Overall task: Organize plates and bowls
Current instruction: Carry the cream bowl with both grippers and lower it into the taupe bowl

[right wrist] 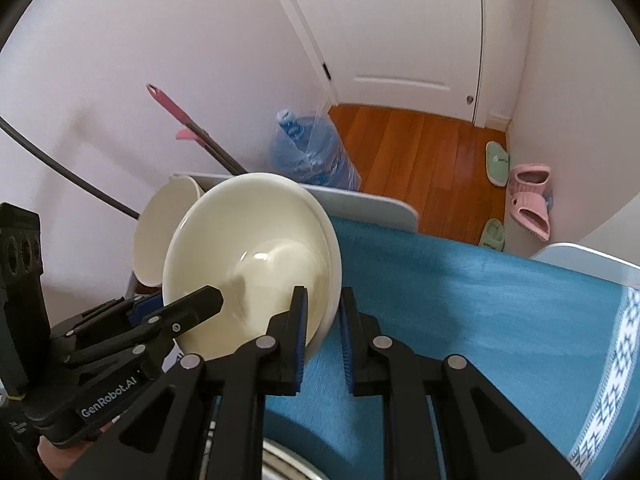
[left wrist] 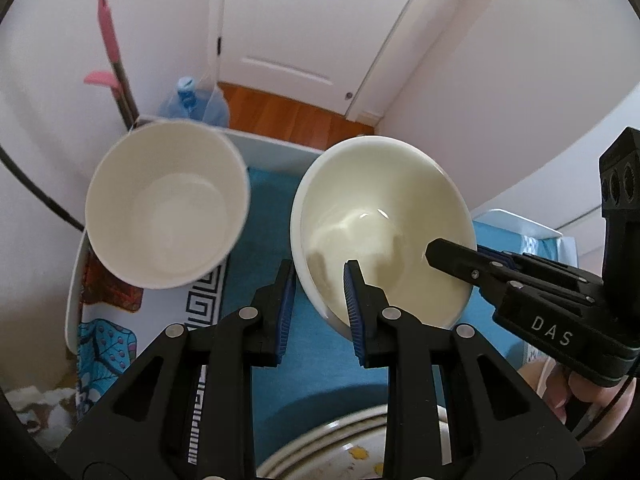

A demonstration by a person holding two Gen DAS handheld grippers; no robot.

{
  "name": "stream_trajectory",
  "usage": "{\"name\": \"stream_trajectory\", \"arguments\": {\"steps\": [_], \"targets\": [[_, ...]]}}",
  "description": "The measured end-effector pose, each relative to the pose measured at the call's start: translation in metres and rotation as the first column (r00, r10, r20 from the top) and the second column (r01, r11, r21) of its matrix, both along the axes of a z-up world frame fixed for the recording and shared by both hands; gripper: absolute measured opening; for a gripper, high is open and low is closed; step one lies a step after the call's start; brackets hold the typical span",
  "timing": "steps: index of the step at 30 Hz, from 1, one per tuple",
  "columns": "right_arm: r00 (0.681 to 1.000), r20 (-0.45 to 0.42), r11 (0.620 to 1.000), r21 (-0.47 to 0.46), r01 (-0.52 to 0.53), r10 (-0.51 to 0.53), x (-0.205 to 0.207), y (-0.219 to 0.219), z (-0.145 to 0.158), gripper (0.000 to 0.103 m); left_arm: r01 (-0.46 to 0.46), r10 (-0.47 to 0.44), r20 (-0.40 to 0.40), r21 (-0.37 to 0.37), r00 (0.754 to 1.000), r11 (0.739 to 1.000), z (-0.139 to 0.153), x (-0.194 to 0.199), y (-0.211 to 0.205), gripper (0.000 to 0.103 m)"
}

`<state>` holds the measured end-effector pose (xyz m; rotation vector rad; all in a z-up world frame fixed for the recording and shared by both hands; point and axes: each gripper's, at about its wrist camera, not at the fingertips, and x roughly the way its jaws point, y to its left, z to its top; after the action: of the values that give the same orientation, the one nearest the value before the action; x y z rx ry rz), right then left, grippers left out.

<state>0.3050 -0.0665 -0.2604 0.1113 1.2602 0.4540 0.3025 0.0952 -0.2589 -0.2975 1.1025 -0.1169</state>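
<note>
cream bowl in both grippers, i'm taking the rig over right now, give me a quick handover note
Left gripper: fingers straddle the near rim of the cream bowl, one inside, one outside; whether it is clamped cannot be told.
Right gripper: shut on the opposite rim of the same bowl.
The bowl is tilted, its opening towards both cameras, above the blue cloth.
White bowl: to the left of the cream one, ungripped and blurred.
Plate: below the left gripper, with yellow bits on it.
Done: cream bowl picked up.
Left: probably set it down or nest it, then deal with the white bowl and plate.
</note>
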Motion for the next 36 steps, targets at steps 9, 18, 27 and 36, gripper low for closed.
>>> {"name": "stream_trajectory", "arguments": {"steps": [9,18,27,36], "targets": [[0.991,0.115,0.997,0.034,0.070,-0.074,-0.045,-0.058,0.069,0.014,0.083,-0.084,0.091,0.015,0.992,0.996,0.065,-0.039,-0.060,0.022],[0.973,0.187,0.991,0.021,0.132,-0.134,-0.111,-0.154,0.113,0.014,0.156,-0.154,0.137,-0.009,0.978,0.988,0.104,-0.096,-0.162,0.022],[0.971,0.168,0.984,-0.028,0.179,-0.172,-0.166,-0.240,0.107,0.014,0.234,-0.231,0.062,-0.042,0.971,0.971,0.085,-0.136,-0.254,0.022],[0.975,0.046,0.974,-0.054,0.220,-0.218,-0.196,-0.278,0.056,0.014,0.333,-0.331,-0.095,0.004,0.939,0.943,0.033,-0.153,-0.300,0.022]]}}
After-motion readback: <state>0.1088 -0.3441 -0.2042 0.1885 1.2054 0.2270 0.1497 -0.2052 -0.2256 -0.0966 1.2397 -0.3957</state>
